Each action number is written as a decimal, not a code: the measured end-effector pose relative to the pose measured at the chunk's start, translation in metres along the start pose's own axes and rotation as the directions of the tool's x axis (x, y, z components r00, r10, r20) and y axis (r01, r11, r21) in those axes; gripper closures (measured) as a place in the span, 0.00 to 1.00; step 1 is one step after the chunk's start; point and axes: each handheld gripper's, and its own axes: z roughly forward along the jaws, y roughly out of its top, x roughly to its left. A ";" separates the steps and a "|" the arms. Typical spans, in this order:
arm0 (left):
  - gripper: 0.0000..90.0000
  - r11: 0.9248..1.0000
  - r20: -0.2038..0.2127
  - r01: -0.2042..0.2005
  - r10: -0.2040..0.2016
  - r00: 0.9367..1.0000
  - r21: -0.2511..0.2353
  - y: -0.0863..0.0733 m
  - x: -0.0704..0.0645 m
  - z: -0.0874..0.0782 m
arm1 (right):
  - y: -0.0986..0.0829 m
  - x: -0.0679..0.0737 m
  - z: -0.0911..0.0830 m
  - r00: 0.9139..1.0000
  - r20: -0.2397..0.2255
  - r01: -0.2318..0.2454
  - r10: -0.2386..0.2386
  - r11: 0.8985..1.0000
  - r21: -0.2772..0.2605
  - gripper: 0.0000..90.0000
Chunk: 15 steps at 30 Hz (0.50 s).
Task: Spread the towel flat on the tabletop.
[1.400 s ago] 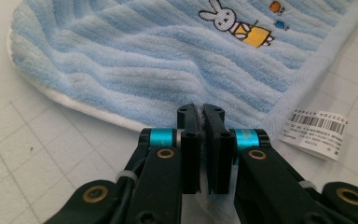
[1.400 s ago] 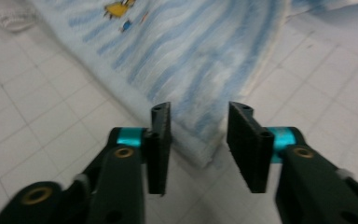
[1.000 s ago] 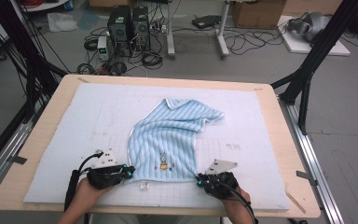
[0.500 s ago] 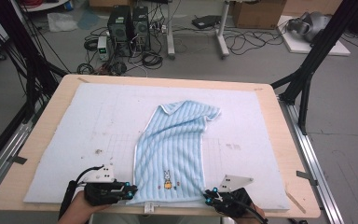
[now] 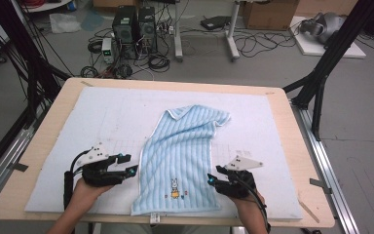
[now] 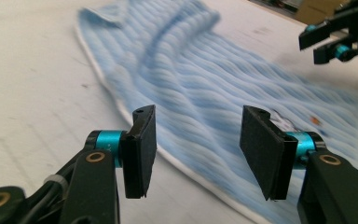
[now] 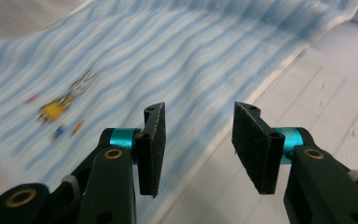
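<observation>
A light blue striped towel (image 5: pixel 182 156) with a small rabbit picture (image 5: pixel 175 188) lies lengthwise on the white mat (image 5: pixel 97 122), its far end crumpled. My left gripper (image 5: pixel 132 169) sits just left of the towel's near part, open, nothing between its pads. In the left gripper view the towel's white-hemmed edge (image 6: pixel 177 158) runs between the jaws of the left gripper (image 6: pixel 196 147). My right gripper (image 5: pixel 210 179) rests at the towel's right edge, open and empty. In the right gripper view, the right gripper (image 7: pixel 198 140) straddles the towel's hem (image 7: pixel 233 126) above the mat.
The mat covers a wooden table (image 5: pixel 299 146). Black frame posts (image 5: pixel 321 73) stand at both sides. Computers (image 5: pixel 131 24), cables and boxes lie on the floor beyond the far edge.
Both grippers have let go of the towel's near corners and moved away from the near edge, up along its sides. The towel now lies stretched out flatter.
</observation>
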 end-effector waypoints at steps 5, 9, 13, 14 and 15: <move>0.50 0.999 -0.042 0.027 -0.028 0.999 -0.031 0.009 0.020 0.009 | 0.013 -0.006 0.028 1.000 0.005 0.007 -0.007 1.000 0.026 0.60; 0.50 0.999 -0.051 0.034 -0.036 0.998 -0.037 0.015 0.029 0.019 | 0.015 -0.005 0.045 0.998 0.016 0.064 -0.066 0.993 0.103 0.69; 0.50 1.000 -0.059 0.010 -0.011 0.998 -0.022 0.019 0.031 0.029 | 0.016 -0.004 0.047 0.993 -0.021 0.115 -0.113 0.983 0.143 0.94; 0.50 1.000 -0.062 0.006 -0.007 0.998 -0.021 0.020 0.031 0.031 | 0.016 -0.004 0.046 0.992 -0.028 0.122 -0.119 0.981 0.148 0.95; 0.50 1.000 -0.064 0.002 -0.003 0.998 -0.017 0.021 0.031 0.033 | 0.015 -0.005 0.044 0.993 -0.041 0.118 -0.113 0.981 0.155 0.96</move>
